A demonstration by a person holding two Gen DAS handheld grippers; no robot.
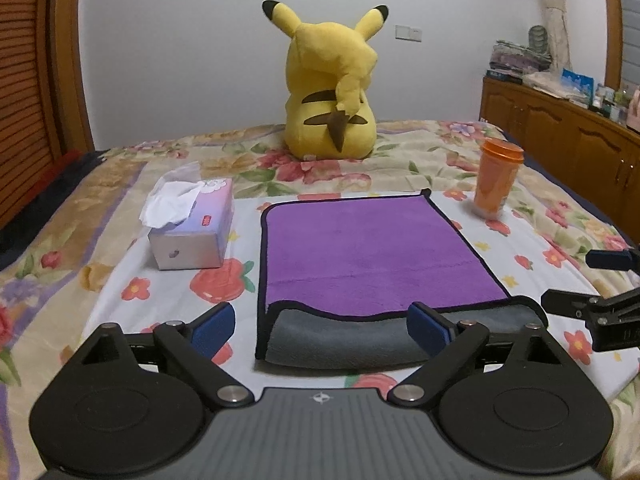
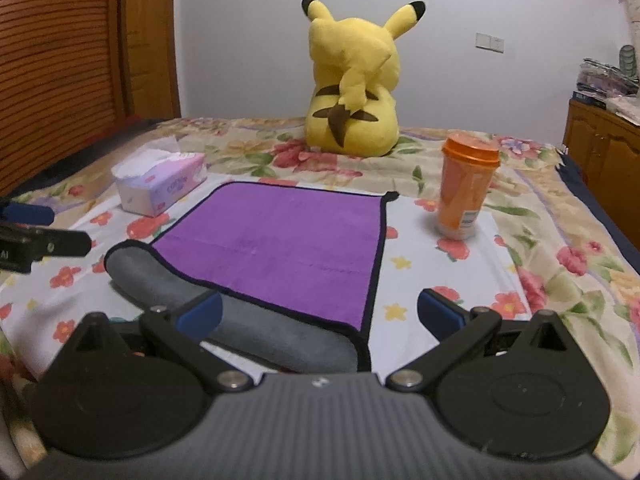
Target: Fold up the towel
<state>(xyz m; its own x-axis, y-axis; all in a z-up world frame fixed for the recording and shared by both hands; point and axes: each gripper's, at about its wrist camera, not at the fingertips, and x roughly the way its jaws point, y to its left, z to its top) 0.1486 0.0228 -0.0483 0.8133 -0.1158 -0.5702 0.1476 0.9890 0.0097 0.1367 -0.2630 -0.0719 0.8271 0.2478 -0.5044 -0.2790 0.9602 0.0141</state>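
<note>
With the towel (image 1: 372, 256) lying on the bed (image 1: 420, 152), tissue box (image 1: 192, 228) beside it, I hold left gripper (image 1: 320, 330) and right gripper (image 2: 320, 312), jaws released, before its rolled-up near hem; next, I judge, grasping both near corners.

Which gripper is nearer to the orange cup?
Right. The right gripper has the orange cup just ahead to its right; the left gripper sits across the towel from it.

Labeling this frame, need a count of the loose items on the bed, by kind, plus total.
Towel: 1
Tissue box: 1
Orange cup: 1
Plush toy: 1
Total: 4
</note>
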